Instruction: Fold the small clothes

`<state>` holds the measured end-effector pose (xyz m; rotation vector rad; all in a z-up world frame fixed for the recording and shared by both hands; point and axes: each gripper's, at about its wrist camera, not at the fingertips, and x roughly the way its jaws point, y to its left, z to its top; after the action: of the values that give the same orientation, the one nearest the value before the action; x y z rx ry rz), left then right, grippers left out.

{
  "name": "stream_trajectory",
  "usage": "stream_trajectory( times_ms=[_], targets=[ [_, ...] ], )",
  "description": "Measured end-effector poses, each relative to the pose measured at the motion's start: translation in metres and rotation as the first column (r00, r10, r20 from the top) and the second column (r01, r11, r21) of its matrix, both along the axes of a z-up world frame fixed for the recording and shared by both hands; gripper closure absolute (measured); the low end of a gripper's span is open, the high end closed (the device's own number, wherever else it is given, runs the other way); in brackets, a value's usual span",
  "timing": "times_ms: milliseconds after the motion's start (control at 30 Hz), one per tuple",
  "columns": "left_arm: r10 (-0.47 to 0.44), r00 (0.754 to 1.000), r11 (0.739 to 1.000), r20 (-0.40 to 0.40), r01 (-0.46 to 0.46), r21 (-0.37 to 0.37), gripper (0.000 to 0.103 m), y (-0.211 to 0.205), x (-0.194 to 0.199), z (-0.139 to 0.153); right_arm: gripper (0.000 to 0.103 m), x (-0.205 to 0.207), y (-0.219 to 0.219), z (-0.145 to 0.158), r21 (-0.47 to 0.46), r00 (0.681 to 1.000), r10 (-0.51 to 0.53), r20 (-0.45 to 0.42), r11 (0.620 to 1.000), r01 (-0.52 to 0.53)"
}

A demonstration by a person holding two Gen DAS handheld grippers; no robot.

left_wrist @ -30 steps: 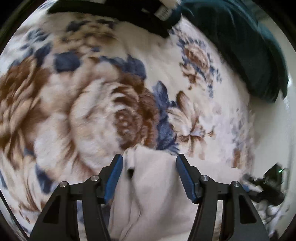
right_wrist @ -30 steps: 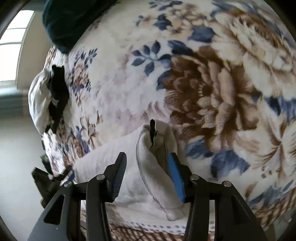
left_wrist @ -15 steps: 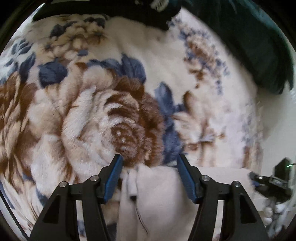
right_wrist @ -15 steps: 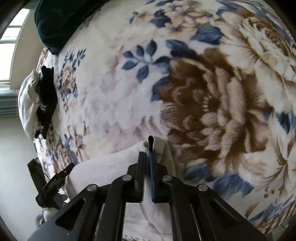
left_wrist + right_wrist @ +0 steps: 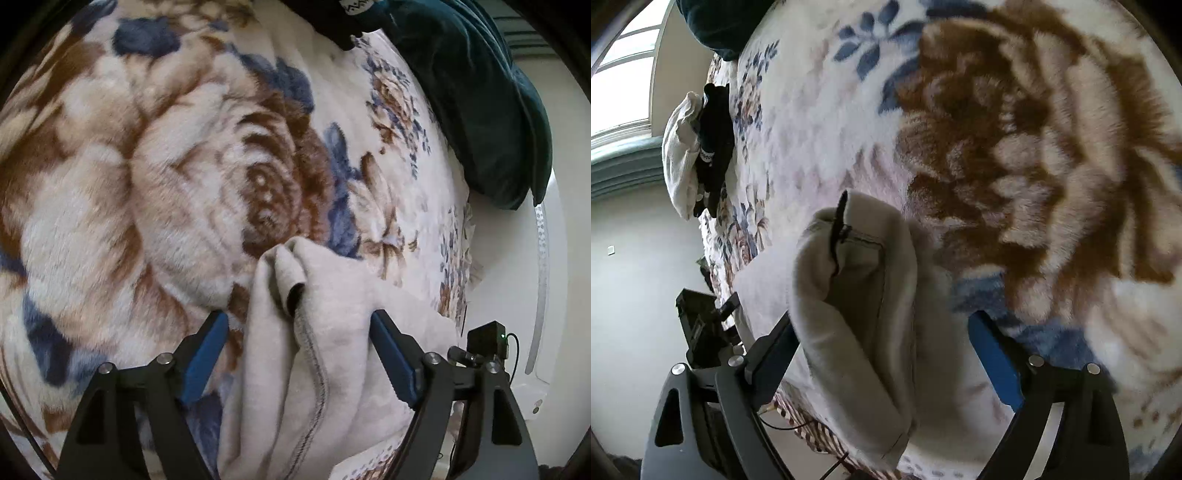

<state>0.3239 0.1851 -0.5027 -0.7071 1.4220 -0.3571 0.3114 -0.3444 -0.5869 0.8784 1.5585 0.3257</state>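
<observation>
Release has just been made by the right gripper (image 5: 882, 350); both grippers, left gripper (image 5: 297, 347) included, are spread around the folded cream fleece garment (image 5: 849, 302), so another fold seems due.

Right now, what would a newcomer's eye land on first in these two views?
The big brown-and-blue floral blanket fills both views. Next comes the cream garment, bunched up on the blanket between the open fingers of the left gripper and, in the other view, of the right gripper. A dark teal pillow sits at the blanket's far edge, and a black-and-white pile of clothes lies near the window.
</observation>
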Motion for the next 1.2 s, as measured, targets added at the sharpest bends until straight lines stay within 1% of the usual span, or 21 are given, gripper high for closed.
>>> stream_trajectory(
  times_ms=[100,200,300,333,367,400,433,467,500,533,567,600,633,733,800,833,900,1033,1067,1100,1200],
  targets=[
    [-0.013,1.000,1.000,-0.002,0.013,-0.008,0.025,0.001,-0.002,-0.003,0.008,0.004,0.001,-0.002,0.054,1.000,-0.007,0.012,0.999,0.006],
    [0.001,1.000,1.000,-0.009,-0.001,-0.030,0.025,0.003,-0.001,-0.008,0.008,0.008,0.004,-0.004,0.075,1.000,0.020,0.021,0.997,-0.022],
    [-0.003,1.000,0.999,0.014,0.004,-0.042,0.025,-0.001,0.001,-0.006,0.008,0.014,0.010,-0.006,0.085,0.999,0.041,0.023,0.995,-0.043],
    [-0.001,0.999,0.999,0.033,0.003,-0.048,0.026,-0.002,0.000,-0.005,0.008,0.016,0.013,-0.006,0.111,0.999,0.043,0.029,0.993,-0.046],
    [-0.002,0.999,0.998,0.045,0.004,-0.055,0.031,-0.004,0.000,-0.004,0.008,0.017,0.015,-0.006,0.119,0.998,0.047,0.033,0.992,-0.051],
    [-0.004,0.998,0.998,0.061,0.008,-0.060,0.050,-0.006,0.001,-0.003,0.011,0.018,0.015,-0.006,0.121,0.998,0.048,0.035,0.991,-0.052],
    [-0.012,0.997,0.997,0.072,0.017,-0.074,0.062,-0.009,0.001,-0.002,0.022,0.019,0.017,-0.006,0.130,0.998,0.051,0.045,0.990,-0.056],
    [-0.011,0.997,0.997,0.082,0.017,-0.073,0.064,-0.012,0.003,-0.001,0.031,0.019,0.019,-0.006,0.118,0.997,0.058,0.050,0.991,-0.064],
    [-0.009,0.995,0.998,0.098,0.015,-0.065,0.070,-0.013,0.003,0.002,0.048,0.019,0.021,-0.005,0.101,0.997,0.067,0.049,0.992,-0.071],
    [-0.001,0.994,0.998,0.108,0.009,-0.068,0.073,-0.013,0.002,0.006,0.056,0.019,0.023,-0.005,0.096,0.996,0.077,0.054,0.992,-0.082],
    [0.018,0.992,0.997,0.124,-0.009,-0.077,0.077,-0.011,0.001,0.011,0.059,0.019,0.026,-0.005,0.093,0.995,0.077,0.059,0.992,-0.083],
    [0.027,0.991,0.997,0.127,-0.018,-0.078,0.079,-0.011,0.001,0.013,0.068,0.018,0.026,-0.004,0.094,0.996,0.071,0.061,0.993,-0.077],
    [0.036,0.990,0.996,0.137,-0.024,-0.088,0.080,-0.010,0.001,0.019,0.071,0.017,0.025,-0.003,0.098,0.996,0.061,0.063,0.993,-0.067],
    [0.028,0.984,0.997,0.174,-0.015,-0.076,0.082,-0.010,-0.003,0.041,0.076,0.013,0.023,0.007,0.093,0.996,0.041,0.079,0.995,-0.048],
    [0.030,0.981,0.998,0.191,-0.018,-0.065,0.083,-0.008,-0.006,0.055,0.078,0.011,0.027,0.022,0.083,0.994,0.042,0.099,0.995,-0.050],
    [0.040,0.978,0.997,0.203,-0.024,-0.078,0.084,-0.005,-0.007,0.068,0.078,0.011,0.029,0.031,0.082,0.993,0.043,0.112,0.995,-0.052],
    [0.051,0.973,0.996,0.223,-0.034,-0.080,0.084,0.001,-0.009,0.086,0.079,0.012,0.033,0.050,0.087,0.990,0.039,0.133,0.995,-0.051],
    [0.105,0.950,0.992,0.295,-0.080,-0.094,0.084,0.027,-0.006,0.140,0.080,0.021,0.041,0.098,0.094,0.981,0.038,0.188,0.994,-0.056],
    [0.121,0.941,0.990,0.316,-0.092,-0.104,0.084,0.035,-0.001,0.156,0.080,0.027,0.045,0.112,0.096,0.978,0.041,0.206,0.993,-0.062],
    [0.131,0.934,0.989,0.331,-0.099,-0.113,0.084,0.043,0.002,0.167,0.080,0.035,0.052,0.126,0.102,0.974,0.047,0.223,0.992,-0.071],
    [0.151,0.903,0.987,0.401,-0.114,-0.114,0.084,0.071,0.026,0.212,0.080,0.059,0.072,0.166,0.097,0.959,0.067,0.274,0.991,-0.097]
  ],
)
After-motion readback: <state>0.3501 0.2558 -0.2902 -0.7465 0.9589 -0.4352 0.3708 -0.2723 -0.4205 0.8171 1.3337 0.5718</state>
